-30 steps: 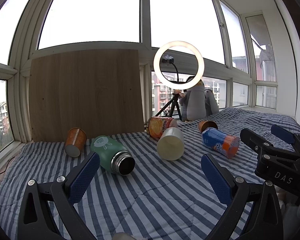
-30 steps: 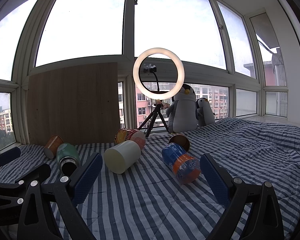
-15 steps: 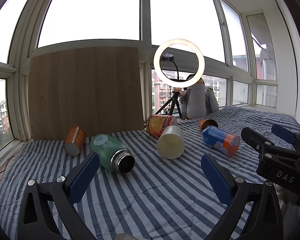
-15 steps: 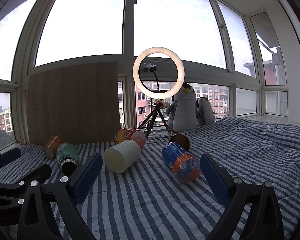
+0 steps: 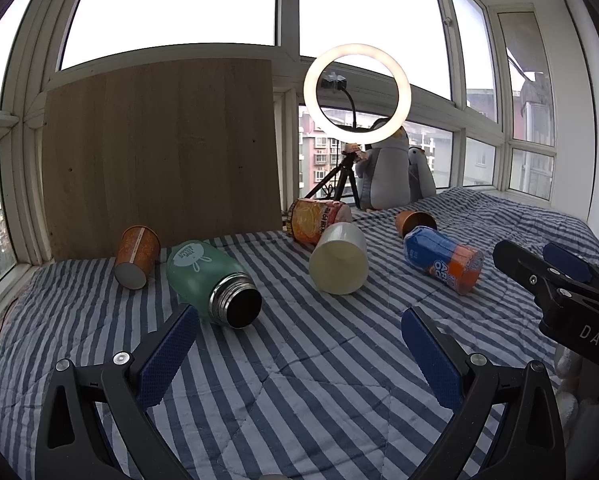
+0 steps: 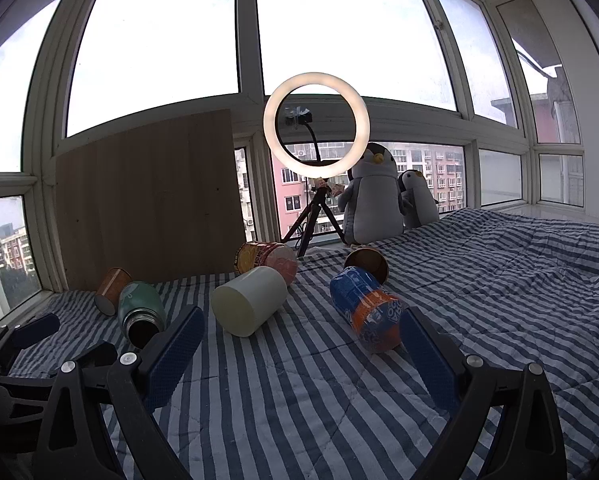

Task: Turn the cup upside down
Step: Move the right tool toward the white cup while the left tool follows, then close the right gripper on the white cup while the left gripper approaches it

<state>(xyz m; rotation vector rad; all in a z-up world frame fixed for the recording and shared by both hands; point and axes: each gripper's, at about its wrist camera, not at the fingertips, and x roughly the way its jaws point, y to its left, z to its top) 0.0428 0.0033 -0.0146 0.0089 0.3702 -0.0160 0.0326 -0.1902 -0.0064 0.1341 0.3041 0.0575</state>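
Nothing flipped yet: both left tongs (image 5: 297, 354) and right tongs (image 6: 299, 354) gape wide and empty, cream cup (image 5: 338, 258) lying sideways mid-frame on the bed (image 5: 299, 380).

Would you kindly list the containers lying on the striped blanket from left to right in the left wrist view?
Orange paper cup → green flask → cream cup → blue and orange bottle. The noodle cup and small copper cup behind overlap these, so I leave them out.

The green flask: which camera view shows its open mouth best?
The left wrist view. There the green flask lies close, its steel mouth turned toward the camera, with the label visible. In the right wrist view it is smaller, near the left edge, and its mouth is partly hidden behind the claw finger.
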